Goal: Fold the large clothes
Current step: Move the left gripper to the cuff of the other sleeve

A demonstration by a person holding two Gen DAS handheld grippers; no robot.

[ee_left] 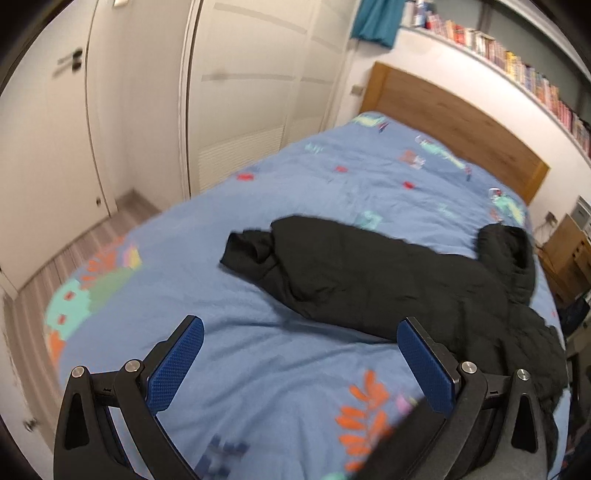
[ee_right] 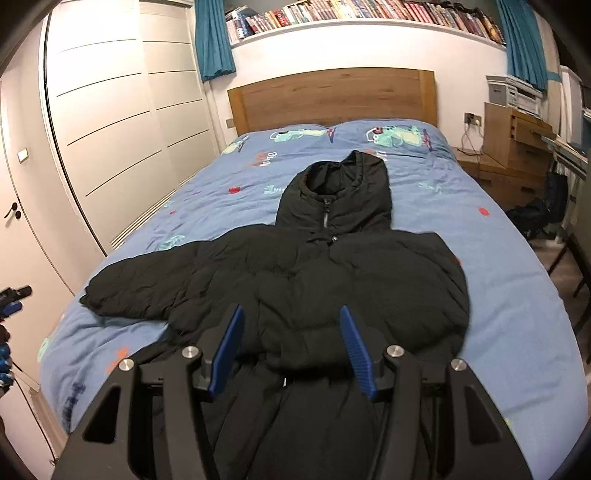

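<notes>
A black hooded puffer jacket (ee_right: 314, 273) lies spread on the blue patterned bedspread (ee_right: 509, 288), hood toward the wooden headboard (ee_right: 332, 98). Both the left gripper (ee_left: 299, 345) and right gripper (ee_right: 291, 332) have jaws apart, empty. Bookshelf (ee_right: 369, 14) titles are unreadable.

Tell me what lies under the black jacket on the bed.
The black jacket lies spread on the blue patterned bed cover, which shows all around it. Whatever is directly beneath the jacket is covered and cannot be seen.
</notes>
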